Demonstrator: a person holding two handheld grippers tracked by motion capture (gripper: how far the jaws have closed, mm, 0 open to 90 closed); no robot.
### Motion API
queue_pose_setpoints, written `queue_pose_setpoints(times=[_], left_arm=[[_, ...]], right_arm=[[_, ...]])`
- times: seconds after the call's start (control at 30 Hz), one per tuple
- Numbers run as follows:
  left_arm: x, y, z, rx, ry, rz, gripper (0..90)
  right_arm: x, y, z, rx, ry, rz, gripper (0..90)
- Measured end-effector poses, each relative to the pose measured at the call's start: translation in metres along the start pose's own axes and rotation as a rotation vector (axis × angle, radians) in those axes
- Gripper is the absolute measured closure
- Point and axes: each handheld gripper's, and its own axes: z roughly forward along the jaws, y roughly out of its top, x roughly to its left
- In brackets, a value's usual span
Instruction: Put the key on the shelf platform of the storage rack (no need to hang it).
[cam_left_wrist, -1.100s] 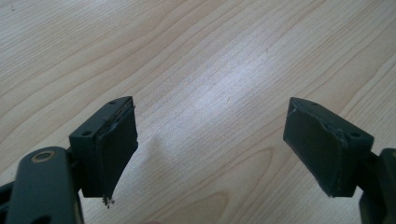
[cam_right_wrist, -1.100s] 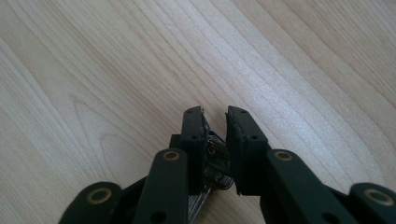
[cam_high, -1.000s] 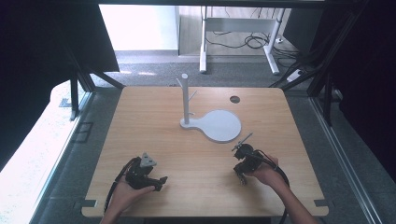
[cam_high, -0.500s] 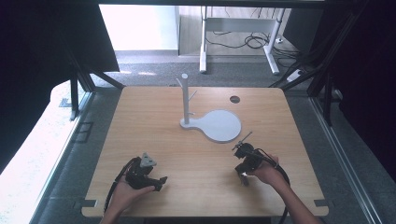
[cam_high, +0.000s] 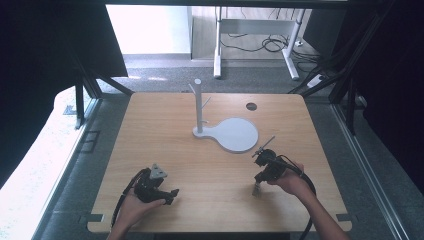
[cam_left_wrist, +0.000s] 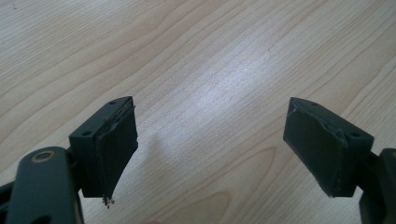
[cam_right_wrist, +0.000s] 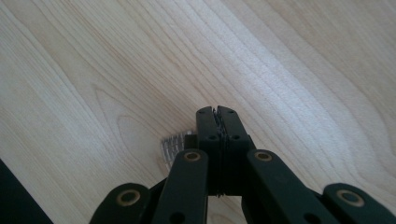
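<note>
Stand: white peg stand (cam_high: 226, 131) sits mid-table, untouched, far from both hands.
Right gripper (cam_right_wrist: 217, 112): near right, jaws just closed fully, empty.
Left gripper (cam_left_wrist: 210, 149): near left, wide open, empty.
Meaning: no work begun.

White peg stand (cam_high: 199, 111), upright, mid-table

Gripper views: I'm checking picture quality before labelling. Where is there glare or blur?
Left gripper view: a pale sheen lies on the table between the open left claw; its near parts look soft. Right gripper view: a bright band crosses the wood at the right, and the shut right claw is fairly sharp. High view: the window is washed out.
</note>
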Motion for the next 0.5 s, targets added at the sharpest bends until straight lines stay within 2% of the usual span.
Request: queue_pose_setpoints(times=[0.2, 0.5], left_arm=[[0.0, 0.0, 0.0, 0.001, 0.001, 0.005, 17.9], [0.0, 0.0, 0.0, 0.001, 0.001, 0.007, 17.9]], right_arm=[[-0.004, 0.0, -0.011, -0.03, 0.001, 0.004, 89.9], [-0.009, 0.0, -0.023, -0.047, -0.013, 0.011, 90.0]])
